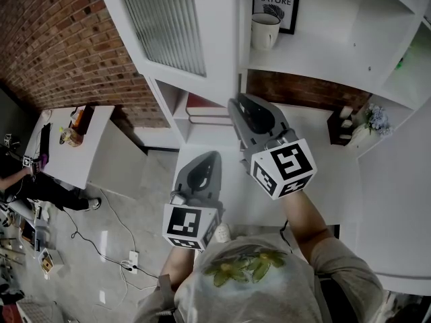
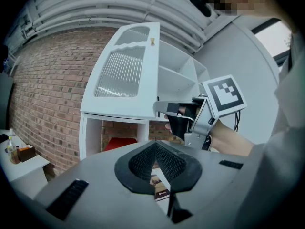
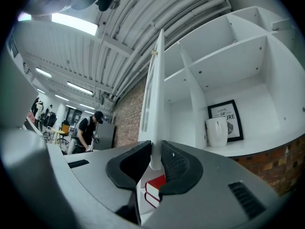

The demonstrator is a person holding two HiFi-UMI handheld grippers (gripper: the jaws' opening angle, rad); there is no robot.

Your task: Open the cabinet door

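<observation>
The white cabinet door (image 1: 182, 25) with a ribbed glass panel stands swung open from the shelf unit. My right gripper (image 1: 237, 103) reaches up to its lower corner. In the right gripper view the door's thin edge (image 3: 155, 104) runs down between the pads, and the right gripper (image 3: 156, 161) is shut on it. The left gripper view shows the door (image 2: 124, 75) from the front, with the right gripper (image 2: 162, 109) clamped at its bottom right corner. My left gripper (image 1: 212, 155) hangs lower and closer to me, off the cabinet. The left gripper (image 2: 153, 149) is shut on nothing.
A white mug (image 1: 264, 31) and a framed print (image 1: 276, 2) sit on the open shelf. Red books (image 1: 202, 103) lie in the compartment below. A white table (image 1: 91, 160) stands left with bottles on it, by a brick wall (image 1: 60, 39). A person (image 3: 88, 130) stands far off.
</observation>
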